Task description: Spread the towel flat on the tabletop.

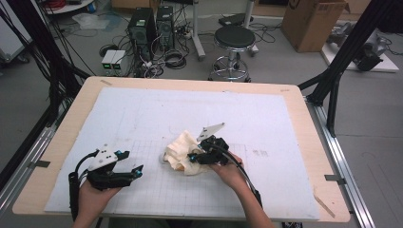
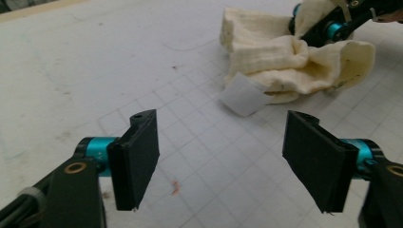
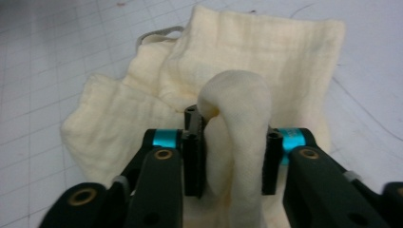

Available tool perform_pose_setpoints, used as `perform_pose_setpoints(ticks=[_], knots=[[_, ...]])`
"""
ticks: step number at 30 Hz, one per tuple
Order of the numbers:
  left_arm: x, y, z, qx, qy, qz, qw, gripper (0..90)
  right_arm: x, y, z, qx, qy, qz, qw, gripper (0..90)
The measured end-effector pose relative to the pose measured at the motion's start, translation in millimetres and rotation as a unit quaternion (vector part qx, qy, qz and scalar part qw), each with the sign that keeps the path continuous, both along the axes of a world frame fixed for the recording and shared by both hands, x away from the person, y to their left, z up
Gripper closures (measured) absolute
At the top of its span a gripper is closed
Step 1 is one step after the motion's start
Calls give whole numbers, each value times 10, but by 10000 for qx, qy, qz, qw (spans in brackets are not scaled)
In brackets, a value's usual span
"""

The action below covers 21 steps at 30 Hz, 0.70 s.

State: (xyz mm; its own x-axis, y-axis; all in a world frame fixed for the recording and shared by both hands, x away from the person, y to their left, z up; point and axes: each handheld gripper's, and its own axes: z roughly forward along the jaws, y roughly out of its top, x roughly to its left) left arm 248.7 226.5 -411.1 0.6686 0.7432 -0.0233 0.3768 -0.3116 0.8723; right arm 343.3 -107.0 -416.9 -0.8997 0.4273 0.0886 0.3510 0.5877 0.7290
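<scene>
A crumpled cream cloth lies on the white gridded mat, a little right of its middle. My right gripper is down at the cloth's right side. In the right gripper view a raised fold of the cloth stands between its jaws; the fold looks rounded and loose, not pinched. My left gripper hovers at the mat's near left, open wide with nothing between its pads. It faces the cloth and the right gripper beyond. A small white tag pokes out at the cloth's near edge.
The mat covers most of a wooden table. Beyond the far edge stand a black stool, computer towers with cables and a cardboard box. Black frame posts rise at the right.
</scene>
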Motion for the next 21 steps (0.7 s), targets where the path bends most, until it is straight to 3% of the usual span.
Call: perform_pose_setpoints(ticks=[4,7,9,12,16,19,21], knots=[[66,-140,-17,71,150,-283,9995,342,-36,-50,84,233,-91,-62,9997,563],[124,-232,-35,192,170,-387,9989,371,-118,-113,173,326,-290,-102,9990,482],[170,-275,-39,187,167,-451,9987,402,-243,-254,275,494,-461,-238,9974,411],[249,-325,-41,95,206,-613,9979,431,-324,-371,336,648,-556,-298,9959,407],[349,-404,-68,-102,350,-806,9961,545,-508,-593,353,920,-632,-362,9931,441],[437,-501,-96,88,507,-929,9943,606,-651,-671,240,868,-607,-274,9940,503],[491,-575,-111,161,586,-1019,9929,634,-727,-676,77,737,-492,-181,9959,555]])
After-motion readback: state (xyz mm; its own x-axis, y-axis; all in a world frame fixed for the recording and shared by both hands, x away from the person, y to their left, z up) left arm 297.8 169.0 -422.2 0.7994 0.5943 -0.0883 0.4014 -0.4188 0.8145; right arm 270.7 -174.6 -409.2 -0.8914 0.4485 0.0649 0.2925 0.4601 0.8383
